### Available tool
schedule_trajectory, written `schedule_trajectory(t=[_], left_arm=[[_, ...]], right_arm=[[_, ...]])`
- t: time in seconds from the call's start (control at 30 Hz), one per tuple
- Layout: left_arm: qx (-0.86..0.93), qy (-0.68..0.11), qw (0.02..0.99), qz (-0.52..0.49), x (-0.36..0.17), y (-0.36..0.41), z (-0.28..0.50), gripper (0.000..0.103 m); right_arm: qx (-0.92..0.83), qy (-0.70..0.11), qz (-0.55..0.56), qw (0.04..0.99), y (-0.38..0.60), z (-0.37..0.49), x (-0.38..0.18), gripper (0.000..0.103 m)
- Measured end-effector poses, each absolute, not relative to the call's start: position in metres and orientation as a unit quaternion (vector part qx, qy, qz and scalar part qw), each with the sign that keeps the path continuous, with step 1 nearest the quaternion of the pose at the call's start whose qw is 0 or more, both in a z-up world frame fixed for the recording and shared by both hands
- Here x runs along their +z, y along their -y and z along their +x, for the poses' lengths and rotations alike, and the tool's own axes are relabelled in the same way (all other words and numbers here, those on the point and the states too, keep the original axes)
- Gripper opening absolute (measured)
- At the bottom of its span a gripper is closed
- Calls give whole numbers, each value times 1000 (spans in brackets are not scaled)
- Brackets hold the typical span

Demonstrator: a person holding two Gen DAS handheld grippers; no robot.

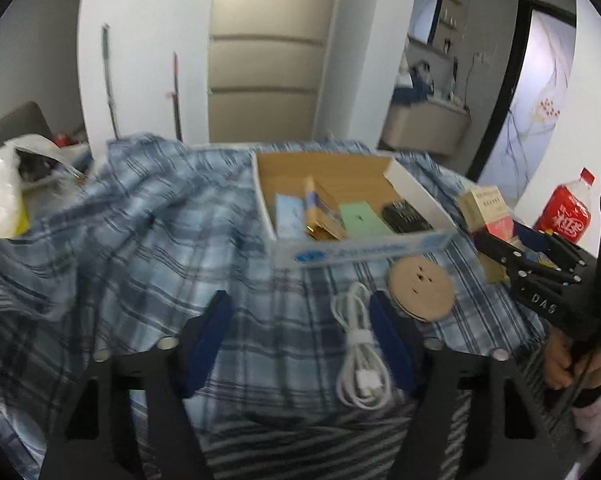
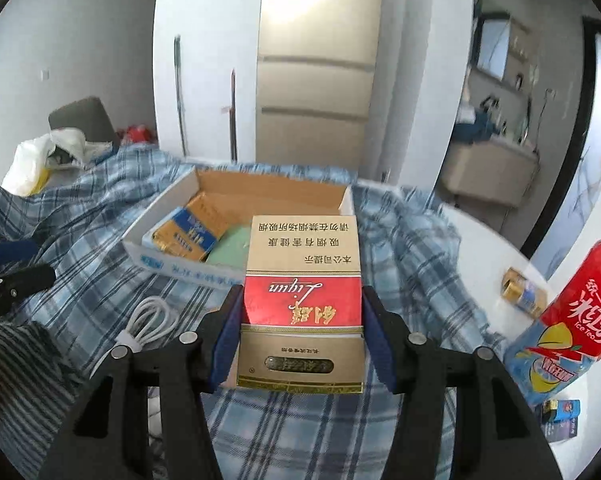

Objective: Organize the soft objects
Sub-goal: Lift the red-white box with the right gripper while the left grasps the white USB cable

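Lay rumpled across the table: a blue plaid cloth [image 1: 148, 232], with a coiled white cable [image 1: 358, 344] near the front edge and an open cardboard box [image 2: 172, 220] behind. Beyond, beige cabinet doors [image 1: 264, 72]. Left gripper [image 1: 300, 332] hovered spread, empty; right gripper [image 2: 300, 336] clamped a red-and-gold carton [image 2: 302, 300] before the box.
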State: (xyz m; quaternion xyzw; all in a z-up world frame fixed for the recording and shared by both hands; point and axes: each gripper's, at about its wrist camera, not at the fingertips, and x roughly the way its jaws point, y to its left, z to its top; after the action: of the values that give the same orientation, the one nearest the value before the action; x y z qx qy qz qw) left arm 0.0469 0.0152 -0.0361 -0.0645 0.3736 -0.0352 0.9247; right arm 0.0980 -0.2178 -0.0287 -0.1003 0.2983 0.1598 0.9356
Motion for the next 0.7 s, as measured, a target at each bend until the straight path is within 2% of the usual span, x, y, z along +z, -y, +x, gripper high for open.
schedule_trajectory(t=[0.03,0.07,0.1,0.4,0.57,0.7], left_arm=[[-43,-393,916,-65,-38,-10,54,56],[-47,-404,911,-63,-40,-7,58,45],[-56,-417,905,-61,-43,-2,63,40],[-77,-492,867,-32,-78,34,91,40],[-75,-506,859,-20,-92,38,96,34],[-81,-511,856,-20,-98,38,97,33]], right_arm=[[163,-294,-95,937,220,98,-31,56],[170,-296,-88,936,221,99,-34,56],[175,-300,-84,934,222,100,-35,56],[180,-294,-70,936,228,98,-35,56],[183,-293,-70,936,229,97,-35,56],[184,-296,-70,935,229,98,-36,56]])
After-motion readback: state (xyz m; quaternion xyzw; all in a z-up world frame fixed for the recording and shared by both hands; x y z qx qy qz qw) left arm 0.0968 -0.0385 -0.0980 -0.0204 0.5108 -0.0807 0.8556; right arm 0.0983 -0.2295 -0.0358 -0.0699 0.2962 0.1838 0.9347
